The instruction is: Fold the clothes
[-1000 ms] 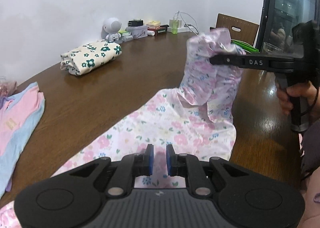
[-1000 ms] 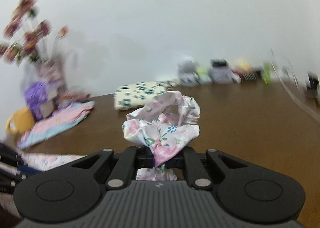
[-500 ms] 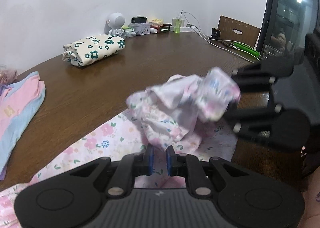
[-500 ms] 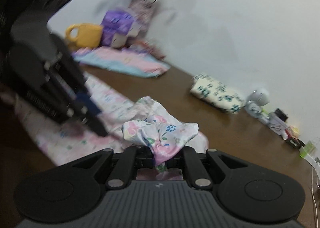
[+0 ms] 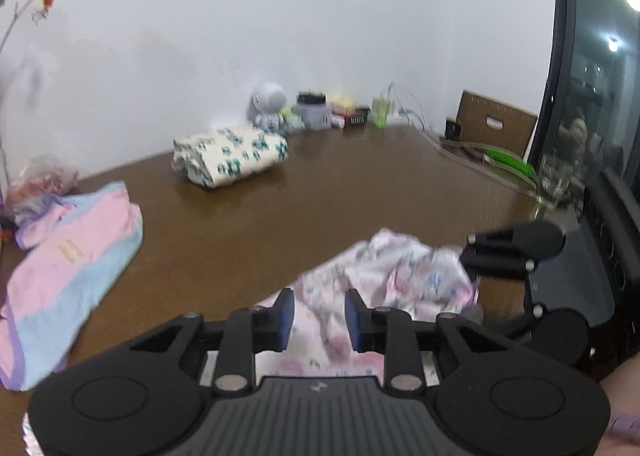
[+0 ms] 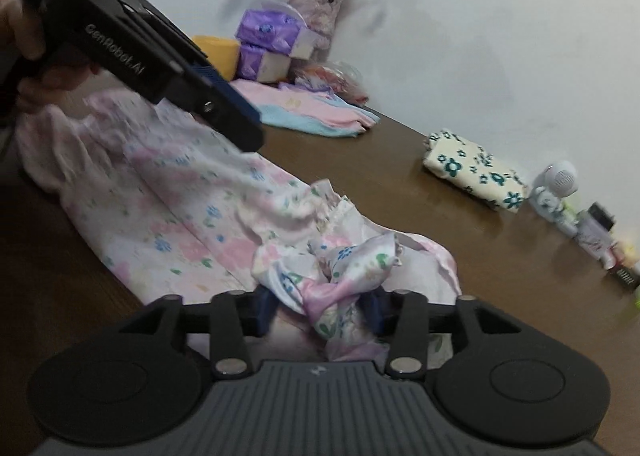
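A pink floral garment [image 6: 192, 200] lies spread on the brown table [image 6: 460, 224], with one end bunched up [image 5: 392, 272]. My right gripper [image 6: 320, 310] has opened; the crumpled end of the garment lies loose between its fingers. My left gripper [image 5: 319, 316] is open and empty, raised above the garment. It also shows in the right wrist view [image 6: 240, 128], over the garment's far part. The right gripper shows in the left wrist view [image 5: 516, 256], beside the bunched cloth.
A folded cream floral cloth [image 5: 230, 156] lies at the back. A pink and blue garment [image 5: 68, 264] lies left. A toy robot [image 5: 270, 106], small boxes, cables and a glass [image 5: 554, 180] line the far and right edges. Tissue packs [image 6: 272, 40] and a flower vase [image 6: 316, 4] stand by the wall.
My right gripper lowered the bunched end onto the garment and opened. My left gripper opened wider and lifted, tilting its view up.
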Motion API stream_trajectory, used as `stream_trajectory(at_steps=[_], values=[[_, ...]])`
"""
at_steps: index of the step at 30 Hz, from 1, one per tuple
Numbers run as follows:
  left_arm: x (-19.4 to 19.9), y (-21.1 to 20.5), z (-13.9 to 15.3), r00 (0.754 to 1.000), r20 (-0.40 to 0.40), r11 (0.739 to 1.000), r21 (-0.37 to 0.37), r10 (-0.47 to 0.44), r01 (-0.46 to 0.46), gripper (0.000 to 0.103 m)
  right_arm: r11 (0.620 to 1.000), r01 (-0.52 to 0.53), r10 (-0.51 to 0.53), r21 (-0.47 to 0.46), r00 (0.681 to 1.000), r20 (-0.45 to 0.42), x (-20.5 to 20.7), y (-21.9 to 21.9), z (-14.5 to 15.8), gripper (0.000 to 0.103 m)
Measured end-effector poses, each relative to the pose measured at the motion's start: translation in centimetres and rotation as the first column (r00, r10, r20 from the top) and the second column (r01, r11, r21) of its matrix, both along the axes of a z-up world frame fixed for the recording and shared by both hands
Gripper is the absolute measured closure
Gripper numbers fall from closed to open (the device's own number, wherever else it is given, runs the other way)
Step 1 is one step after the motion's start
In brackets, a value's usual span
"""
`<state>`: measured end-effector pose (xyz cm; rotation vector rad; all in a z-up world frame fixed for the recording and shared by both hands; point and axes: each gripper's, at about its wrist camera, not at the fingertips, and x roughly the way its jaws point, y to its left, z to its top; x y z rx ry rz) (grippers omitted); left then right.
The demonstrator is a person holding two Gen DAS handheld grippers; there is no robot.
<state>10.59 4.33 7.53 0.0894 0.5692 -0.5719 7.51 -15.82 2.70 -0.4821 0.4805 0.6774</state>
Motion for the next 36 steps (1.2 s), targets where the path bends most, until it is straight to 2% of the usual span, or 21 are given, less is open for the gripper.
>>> stream_trajectory(at_steps=[5,10,13,15,16,17,20,27,36], values=[[0.6,-1.1,0.8,1.0,0.012,1.0,-0.013,-0.011,0.011,0.075,0.992,-0.011,0.015,0.125,1.0,-0.027,-0.3,-1.9,1.7,0.05],[1.2,-2.4,0.7,0.999,0.007,0.999,-0.022,-0.031,0.032,0.075,0.965,-0.002,0.022,0.263,0.997,-0.075,-0.4,-4.3,3.4,0.049],[1.4,-3.0,0.7,0.999,0.006,0.999,-0.024,-0.037,0.037,0.075,0.95,0.004,0.028,0.311,0.995,-0.099,-0.4,-5.1,3.7,0.049],[1.4,-3.4,0.7,0.999,0.005,0.999,-0.023,-0.044,0.044,0.075,0.949,-0.001,0.039,0.316,0.992,-0.116,-0.3,-5.2,3.6,0.051],[1.4,-3.7,0.7,0.999,0.005,0.998,-0.022,-0.051,0.051,0.076,0.948,-0.008,0.053,0.318,0.99,-0.132,-0.2,-5.1,3.3,0.055],[1.4,-4.1,0.7,0.998,0.004,0.998,-0.021,-0.062,0.062,0.077,0.947,-0.015,0.066,0.32,0.987,-0.148,-0.2,-5.0,3.1,0.065],[1.5,-5.3,0.5,0.995,0.001,0.995,-0.014,-0.098,0.098,0.078,0.953,-0.002,0.061,0.303,0.981,-0.186,0.3,-4.2,2.1,0.078],[2.5,-8.7,-1.3,0.981,-0.041,0.98,0.043,-0.192,0.193,0.078,0.96,0.023,0.057,0.281,0.961,-0.271,1.1,-2.7,-0.3,0.078],[4.1,-9.7,-4.9,0.985,-0.102,0.975,0.161,-0.138,0.154,0.083,0.962,-0.001,0.079,0.273,0.958,-0.274,0.8,-2.5,-0.6,0.076]])
